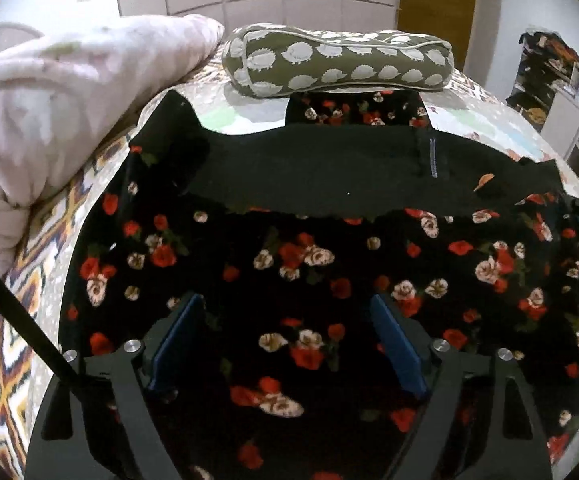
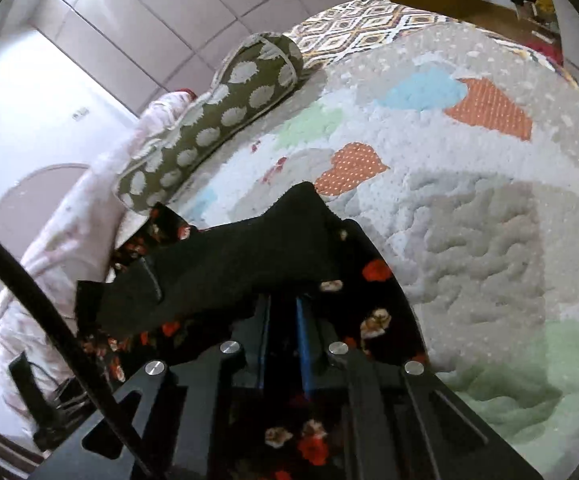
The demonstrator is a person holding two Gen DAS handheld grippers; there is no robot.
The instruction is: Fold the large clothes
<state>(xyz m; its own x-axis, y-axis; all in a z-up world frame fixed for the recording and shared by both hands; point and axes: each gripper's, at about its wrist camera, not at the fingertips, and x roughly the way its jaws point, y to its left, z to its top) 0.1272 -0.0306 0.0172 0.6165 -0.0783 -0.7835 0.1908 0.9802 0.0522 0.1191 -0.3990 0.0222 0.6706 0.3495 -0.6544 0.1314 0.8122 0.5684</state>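
A large black garment [image 1: 309, 264] printed with red and cream roses lies spread across the bed. Its plain black inner side [image 1: 329, 172] is turned over in a band along the far part. My left gripper [image 1: 289, 320] hovers over the flowered cloth with its blue pads [image 1: 181, 336] wide apart and nothing pinched between them. In the right wrist view the same garment [image 2: 373, 280] bunches around my right gripper [image 2: 283, 308]. There the blue pads [image 2: 303, 344] stand almost together on the cloth's edge, and a black flap [image 2: 249, 256] rises just beyond the tips.
An olive pillow with white hedgehog prints [image 1: 337, 60] lies at the bed's far end. A rolled pink quilt [image 1: 49, 112] is on the left. The pale quilted bedspread [image 2: 469, 220] stretches to the right of the garment. Shelves [image 1: 569, 92] stand past the bed's right side.
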